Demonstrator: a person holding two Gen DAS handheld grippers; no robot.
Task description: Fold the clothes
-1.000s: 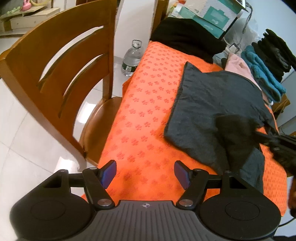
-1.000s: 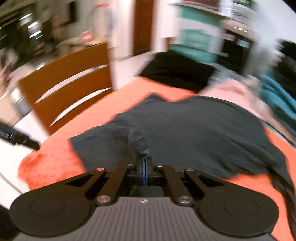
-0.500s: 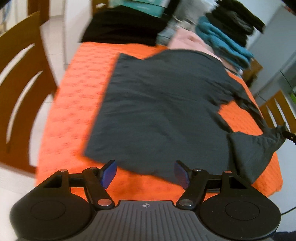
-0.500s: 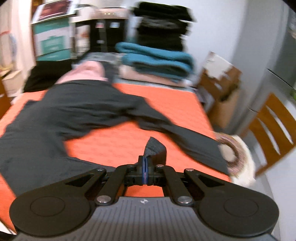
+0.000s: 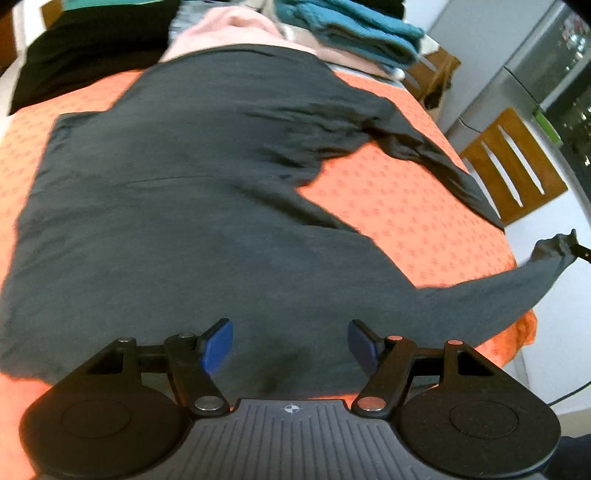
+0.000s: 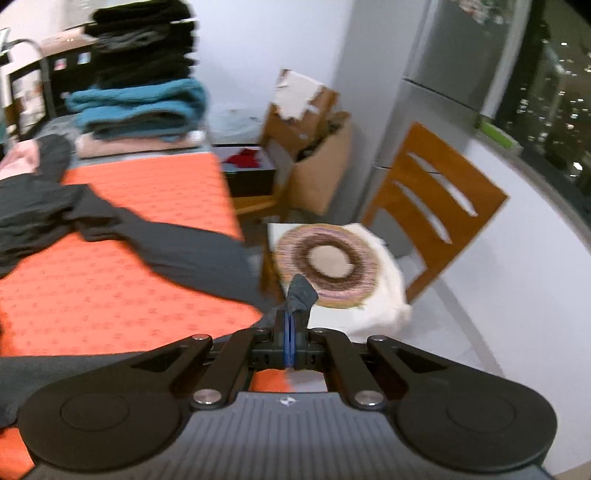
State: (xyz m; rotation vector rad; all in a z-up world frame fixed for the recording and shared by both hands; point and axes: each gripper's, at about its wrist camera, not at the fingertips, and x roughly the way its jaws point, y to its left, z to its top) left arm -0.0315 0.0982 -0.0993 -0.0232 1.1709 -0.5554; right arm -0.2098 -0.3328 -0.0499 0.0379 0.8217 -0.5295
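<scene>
Flanking table: chair (image 6: 436, 206), box (image 6: 314, 147); R claw (image 6: 290, 325) pinching sleeve (image 6: 301, 295).

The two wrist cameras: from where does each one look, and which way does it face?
Left wrist: sits behind the open left tongs, low over the dark grey shirt on the orange cloth.
Right wrist: sits behind the right tongs, shut on a sleeve end, facing past the table edge toward a chair.
Shared: the shirt, the orange cloth, the folded stack, the chair.
</scene>
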